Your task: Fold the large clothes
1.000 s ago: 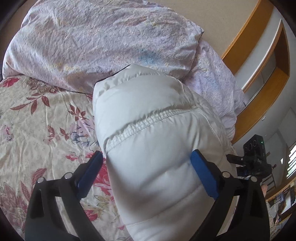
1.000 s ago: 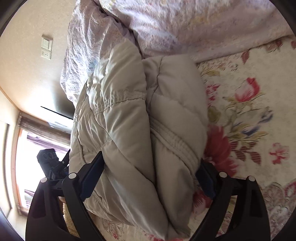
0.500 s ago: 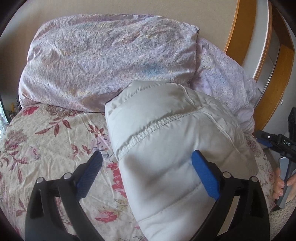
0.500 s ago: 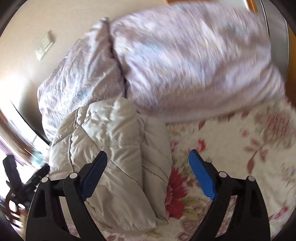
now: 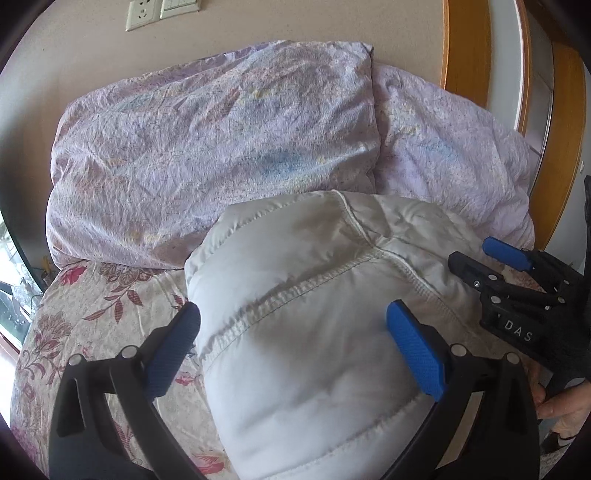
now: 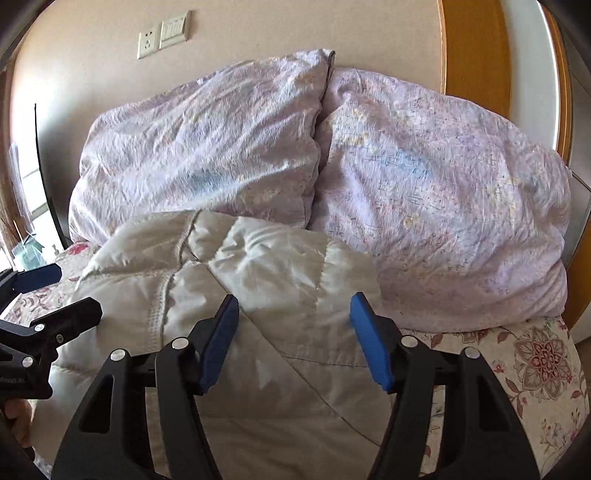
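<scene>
A white puffy down jacket lies folded into a thick bundle on the flowered bed sheet, against the pillows. It also shows in the right wrist view. My left gripper is open and empty, its blue pads apart above the bundle. My right gripper is open and empty, just above the bundle's right part. The right gripper also shows at the right edge of the left wrist view. The left gripper shows at the left edge of the right wrist view.
Two lilac pillows lean on the beige wall behind the jacket. A socket and switch sit on the wall. A wooden frame stands at the right. A window is at the left.
Both grippers have pulled back and up from the bundle and turned level. The right gripper's jaws, wide around the jacket before, are now narrower. The jacket stays folded on the bed.
</scene>
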Demonstrator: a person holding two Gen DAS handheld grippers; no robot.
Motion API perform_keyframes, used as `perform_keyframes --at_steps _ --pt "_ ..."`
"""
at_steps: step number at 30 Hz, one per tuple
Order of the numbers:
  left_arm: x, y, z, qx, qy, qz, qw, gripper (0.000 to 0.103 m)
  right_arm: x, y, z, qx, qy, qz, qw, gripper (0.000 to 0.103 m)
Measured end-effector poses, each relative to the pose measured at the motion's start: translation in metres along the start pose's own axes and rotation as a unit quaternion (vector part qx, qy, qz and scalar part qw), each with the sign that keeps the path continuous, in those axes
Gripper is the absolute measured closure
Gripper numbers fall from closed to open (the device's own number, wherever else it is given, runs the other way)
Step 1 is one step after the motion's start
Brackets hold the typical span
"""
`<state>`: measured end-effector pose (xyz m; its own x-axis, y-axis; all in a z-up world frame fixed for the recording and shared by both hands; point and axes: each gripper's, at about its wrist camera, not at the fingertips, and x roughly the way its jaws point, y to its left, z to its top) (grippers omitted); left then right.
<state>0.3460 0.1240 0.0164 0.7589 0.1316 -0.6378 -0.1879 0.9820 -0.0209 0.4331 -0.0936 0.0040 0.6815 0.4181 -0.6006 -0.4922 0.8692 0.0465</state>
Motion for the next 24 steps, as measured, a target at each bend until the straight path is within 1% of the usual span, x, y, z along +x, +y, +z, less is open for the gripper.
perform_keyframes --at_steps 3,6,10,17,24 --pt "0.014 -0.006 -0.002 0.005 0.012 -0.01 0.9999 0.002 0.016 -0.001 -0.009 0.0 0.019 0.001 1.0 0.038" --pt "0.025 -0.008 -0.004 0.012 0.02 -0.012 0.9997 0.002 0.028 -0.006 -0.015 0.011 0.034 0.017 0.999 0.038" --pt "0.036 -0.015 -0.009 0.031 0.018 0.004 0.9994 0.002 0.042 -0.007 -0.021 0.012 0.043 0.026 0.999 0.037" --pt "0.056 -0.022 -0.014 0.036 0.022 0.026 0.9988 0.002 0.064 -0.009 -0.025 0.02 0.07 0.039 0.997 0.035" --pt "0.064 -0.028 -0.017 0.042 0.016 0.048 0.9979 0.002 0.075 -0.009 -0.029 0.025 0.074 0.04 0.996 0.035"
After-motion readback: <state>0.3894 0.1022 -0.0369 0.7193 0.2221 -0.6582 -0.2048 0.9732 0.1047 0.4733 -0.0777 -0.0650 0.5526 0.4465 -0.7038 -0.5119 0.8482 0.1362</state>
